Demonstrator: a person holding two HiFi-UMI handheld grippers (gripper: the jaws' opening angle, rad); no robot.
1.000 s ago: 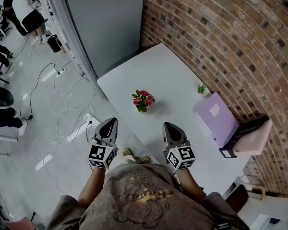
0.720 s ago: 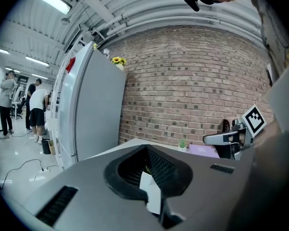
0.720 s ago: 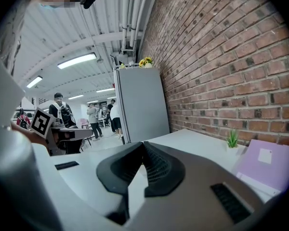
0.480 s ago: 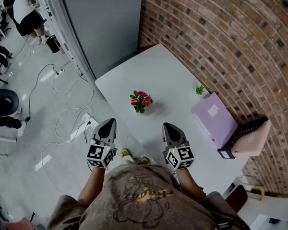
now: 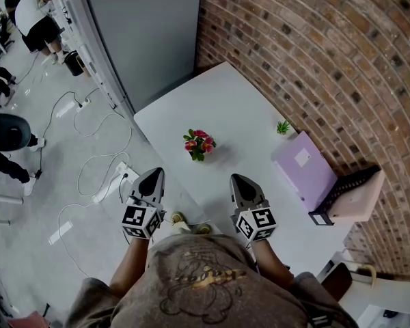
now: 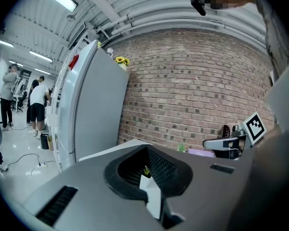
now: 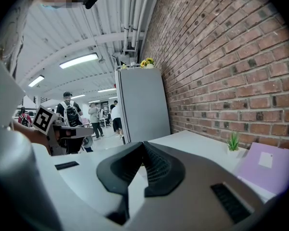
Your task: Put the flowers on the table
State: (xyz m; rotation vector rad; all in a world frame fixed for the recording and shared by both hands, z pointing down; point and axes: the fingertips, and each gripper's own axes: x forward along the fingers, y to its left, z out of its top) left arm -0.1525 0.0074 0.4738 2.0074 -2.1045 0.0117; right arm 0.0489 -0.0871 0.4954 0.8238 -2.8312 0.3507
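Observation:
A small bunch of pink and red flowers (image 5: pixel 199 144) with green leaves stands on the white table (image 5: pixel 239 108), near its middle. My left gripper (image 5: pixel 152 176) hangs just off the table's near left edge, short of the flowers, with its jaws together and nothing in them. My right gripper (image 5: pixel 240 181) is over the table's near part, to the right of the flowers, also shut and empty. In the left gripper view the gripper (image 6: pixel 147 149) has its jaw tips meeting. The right gripper view shows the same for that gripper (image 7: pixel 143 144).
A tiny green plant (image 5: pixel 285 126) and a purple box (image 5: pixel 306 169) sit by the brick wall, with a black tray (image 5: pixel 355 193) beyond. A grey cabinet (image 5: pixel 150 33) with yellow flowers (image 7: pixel 145 62) on top stands at the table's far end. Cables (image 5: pixel 96 162) lie on the floor; people stand far left.
Both grippers stay shut and almost still. The head view has drifted slightly, so the flowers and table sit a little further left and higher in the picture.

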